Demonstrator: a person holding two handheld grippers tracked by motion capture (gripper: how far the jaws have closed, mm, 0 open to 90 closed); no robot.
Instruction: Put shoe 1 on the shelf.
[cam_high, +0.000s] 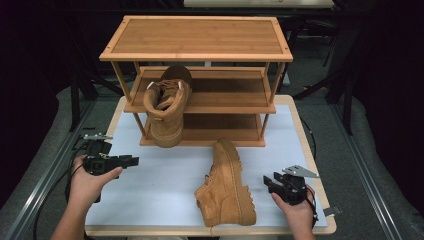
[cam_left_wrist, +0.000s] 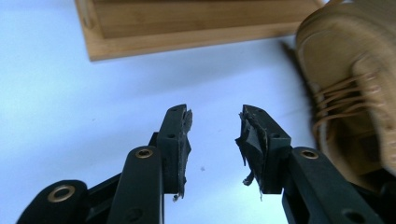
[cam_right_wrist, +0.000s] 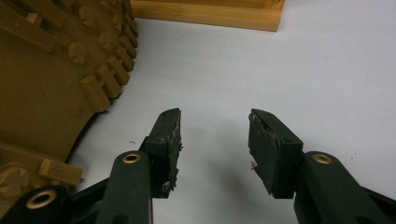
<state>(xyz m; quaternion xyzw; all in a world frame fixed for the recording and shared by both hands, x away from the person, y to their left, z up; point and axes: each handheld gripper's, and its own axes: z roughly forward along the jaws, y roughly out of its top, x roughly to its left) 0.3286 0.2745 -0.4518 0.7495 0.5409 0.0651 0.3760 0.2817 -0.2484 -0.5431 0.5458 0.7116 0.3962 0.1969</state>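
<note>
A dim room with grey floor surrounds the white-topped table (cam_high: 165, 180). At its far half stands a three-tier wooden shoe rack (cam_high: 196, 37), one tan boot (cam_high: 167, 107) leaning against its lower shelves. A second boot (cam_high: 226, 187) lies on its side near the front edge. The left gripper (cam_high: 131, 161) and right gripper (cam_high: 268, 183) flank it, jaws parted, empty.
</note>
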